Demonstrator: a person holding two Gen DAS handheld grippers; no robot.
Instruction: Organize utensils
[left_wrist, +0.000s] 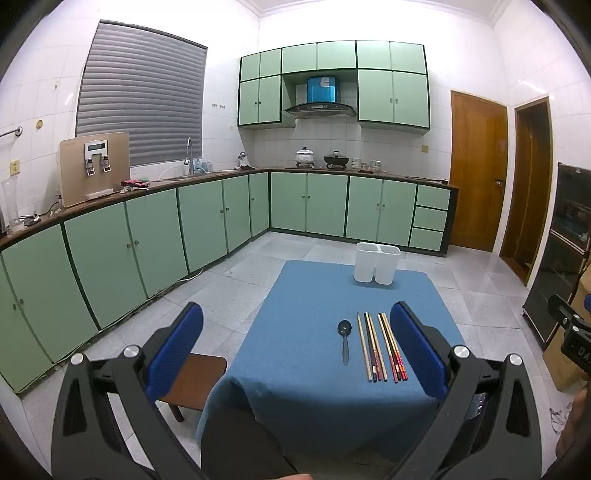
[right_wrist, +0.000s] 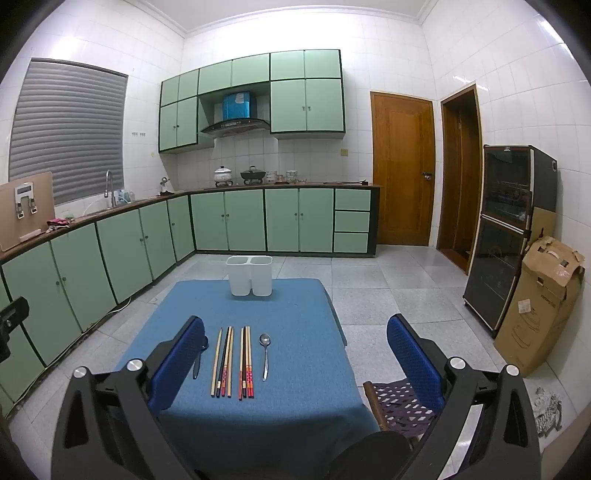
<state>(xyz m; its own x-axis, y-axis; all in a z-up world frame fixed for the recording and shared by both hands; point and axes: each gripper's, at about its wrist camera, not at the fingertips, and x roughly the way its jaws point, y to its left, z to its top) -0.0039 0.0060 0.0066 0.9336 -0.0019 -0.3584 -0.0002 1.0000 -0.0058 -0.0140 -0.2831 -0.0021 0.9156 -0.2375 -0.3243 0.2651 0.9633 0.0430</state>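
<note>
A small table with a blue cloth (left_wrist: 295, 369) (right_wrist: 295, 306) carries a row of utensils. A black spoon (left_wrist: 344, 338) lies left of several chopsticks (left_wrist: 380, 347) (right_wrist: 232, 362); a silver spoon (right_wrist: 265, 352) lies right of them in the right wrist view. The black spoon (right_wrist: 199, 356) is partly hidden there behind a blue finger pad. A white two-compartment holder (left_wrist: 376, 263) (right_wrist: 249, 275) stands upright at the table's far edge. My left gripper (left_wrist: 297, 341) and my right gripper (right_wrist: 295, 354) both hover open before the near edge, nothing between their fingers.
A brown stool (left_wrist: 195, 384) stands left of the table and a woven-seat chair (right_wrist: 400, 402) right of it. Green cabinets (left_wrist: 147, 236) run along the left and back walls. A dark cabinet (right_wrist: 506, 236) and a cardboard box (right_wrist: 543, 306) stand at the right.
</note>
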